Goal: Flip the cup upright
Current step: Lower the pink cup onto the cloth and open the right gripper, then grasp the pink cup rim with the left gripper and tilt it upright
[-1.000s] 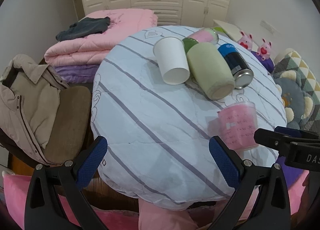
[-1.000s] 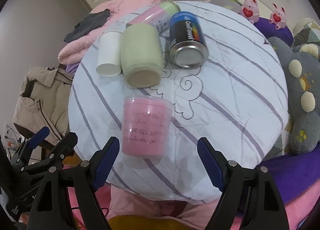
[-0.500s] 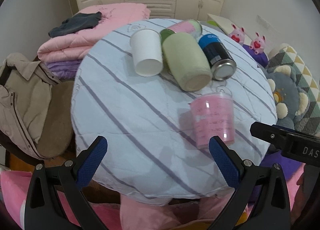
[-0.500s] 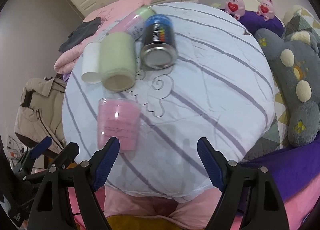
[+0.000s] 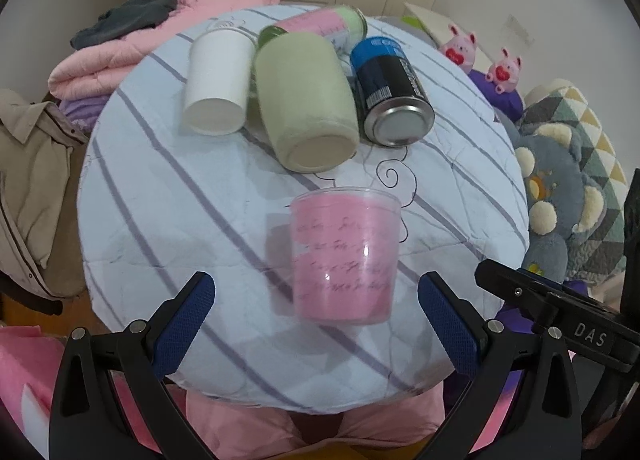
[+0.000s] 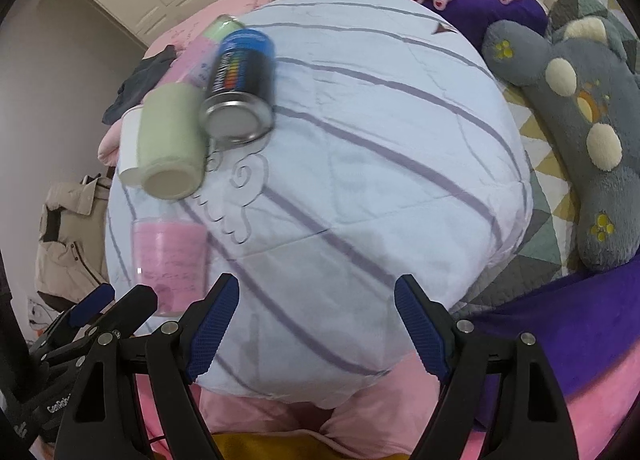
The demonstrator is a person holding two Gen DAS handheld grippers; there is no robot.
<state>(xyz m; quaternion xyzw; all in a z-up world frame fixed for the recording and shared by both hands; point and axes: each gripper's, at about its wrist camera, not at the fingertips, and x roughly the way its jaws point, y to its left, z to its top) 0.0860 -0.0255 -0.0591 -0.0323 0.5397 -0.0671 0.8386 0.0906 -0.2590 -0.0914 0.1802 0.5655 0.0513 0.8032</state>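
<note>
Left gripper point(image 5: 316, 328) frames the pink cup point(image 5: 345, 256) — right view blurs it, seemingly off-side.

Clear glossy plastic is seen in the pink cup point(image 5: 345, 256), with highlights on its wall. At its 12 o'clock, a matt, fuzzy green cylinder point(image 5: 306, 99); at 11 o'clock, a matt white paper cup point(image 5: 218, 79); at 1 o'clock, a glossy can point(image 5: 390, 91) with bare metal base. The striped quilt point(image 6: 380, 163) is creased cloth. Textured blue pads point(image 5: 184, 324) line the black plastic fingers.
</note>
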